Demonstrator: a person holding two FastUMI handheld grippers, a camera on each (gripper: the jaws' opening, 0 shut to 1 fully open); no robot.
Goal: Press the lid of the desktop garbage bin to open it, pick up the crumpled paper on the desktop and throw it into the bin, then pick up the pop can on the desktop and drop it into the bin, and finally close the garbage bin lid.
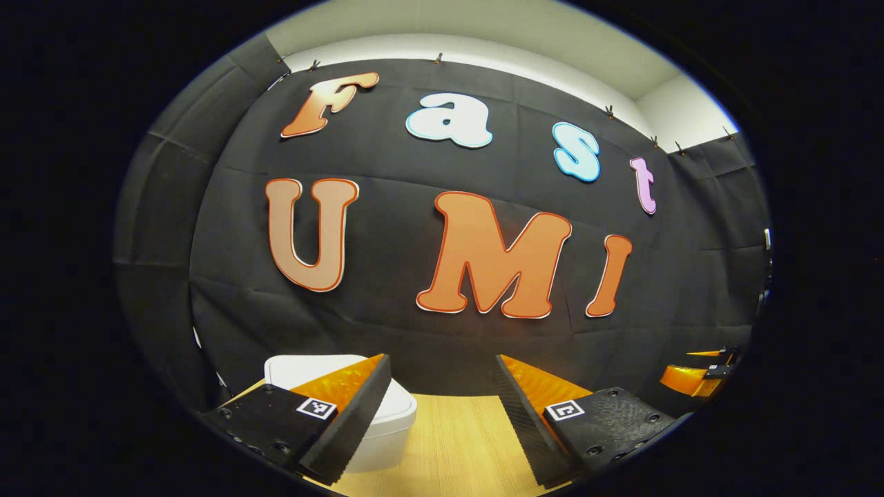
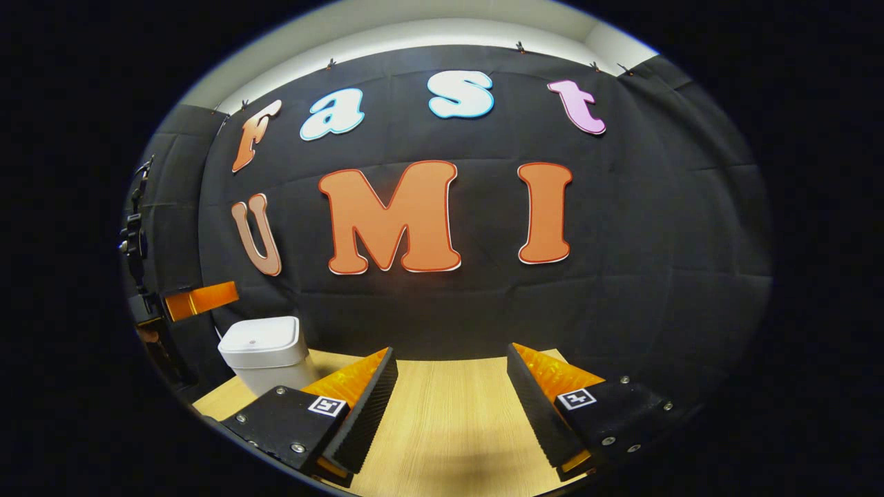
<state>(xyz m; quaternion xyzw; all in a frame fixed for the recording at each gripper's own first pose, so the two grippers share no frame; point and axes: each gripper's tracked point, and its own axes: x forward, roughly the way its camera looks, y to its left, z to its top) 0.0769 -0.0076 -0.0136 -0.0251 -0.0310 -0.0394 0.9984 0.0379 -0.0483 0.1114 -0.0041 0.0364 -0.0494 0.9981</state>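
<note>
A white desktop bin (image 1: 387,421) with its lid down stands on the wooden table (image 1: 456,449), just ahead and left of my left gripper (image 1: 442,407), partly hidden behind that gripper's left finger. My left gripper is open with nothing between its fingers and hangs above the table. In the right gripper view the same bin (image 2: 266,352) sits at the far left of the table (image 2: 449,428), lid shut. My right gripper (image 2: 449,397) is open and holds nothing, well to the right of the bin. The left gripper (image 2: 200,300) shows above and left of the bin.
The black cloth wall closes the table's far edge right behind the bin. The right gripper (image 1: 697,376) shows at the right edge of the left gripper view. Bare wood lies between each pair of fingers.
</note>
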